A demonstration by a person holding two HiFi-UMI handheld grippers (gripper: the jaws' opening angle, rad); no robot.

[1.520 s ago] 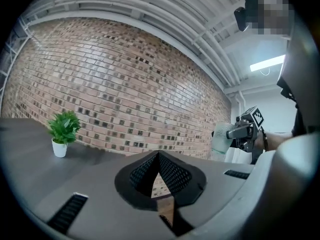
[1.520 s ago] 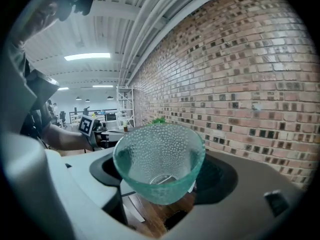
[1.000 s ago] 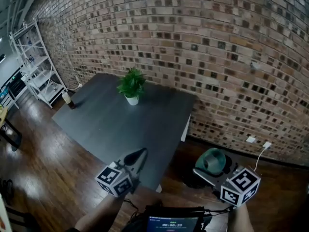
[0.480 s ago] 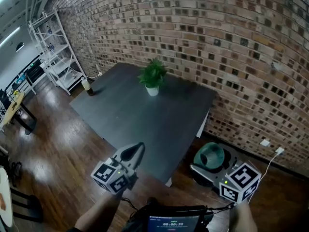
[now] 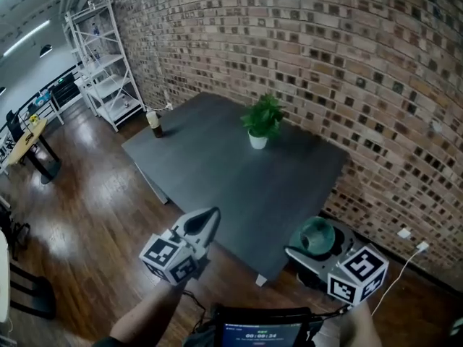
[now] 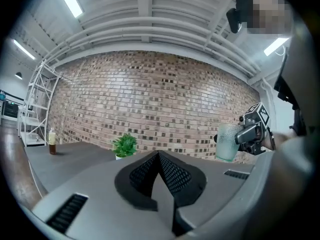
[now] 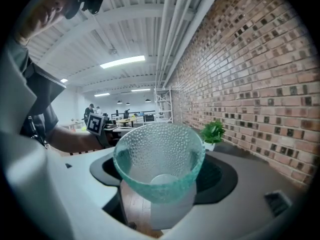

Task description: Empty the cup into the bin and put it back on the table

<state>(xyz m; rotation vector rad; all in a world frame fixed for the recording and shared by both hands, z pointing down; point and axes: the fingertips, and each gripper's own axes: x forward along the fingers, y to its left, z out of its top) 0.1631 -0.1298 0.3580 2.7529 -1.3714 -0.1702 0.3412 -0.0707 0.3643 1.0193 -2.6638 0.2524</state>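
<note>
A green, dimpled glass cup [image 5: 318,235] is held upright by my right gripper [image 5: 311,250] at the lower right, just off the corner of the dark grey table [image 5: 217,172]. In the right gripper view the cup [image 7: 159,159] fills the jaws of the right gripper [image 7: 161,194] and its bottom looks bare. My left gripper [image 5: 205,224] hovers over the floor before the table's near edge, its jaws shut on nothing [image 6: 159,156]. The left gripper view shows the cup [image 6: 227,142] off to the right. A grey and dark round thing [image 5: 346,234] lies under the cup, mostly hidden.
On the table stand a small potted plant [image 5: 262,121] near the brick wall and a brown bottle [image 5: 153,122] at the far left corner. White metal shelves [image 5: 105,67] stand at the back left. A wall socket with a cable [image 5: 414,246] is at the right. The floor is wood.
The head view has swung: table, plant and bottle have slid right and nearer, and the shelves show more fully. Both grippers keep their places in the picture, the cup still held.
</note>
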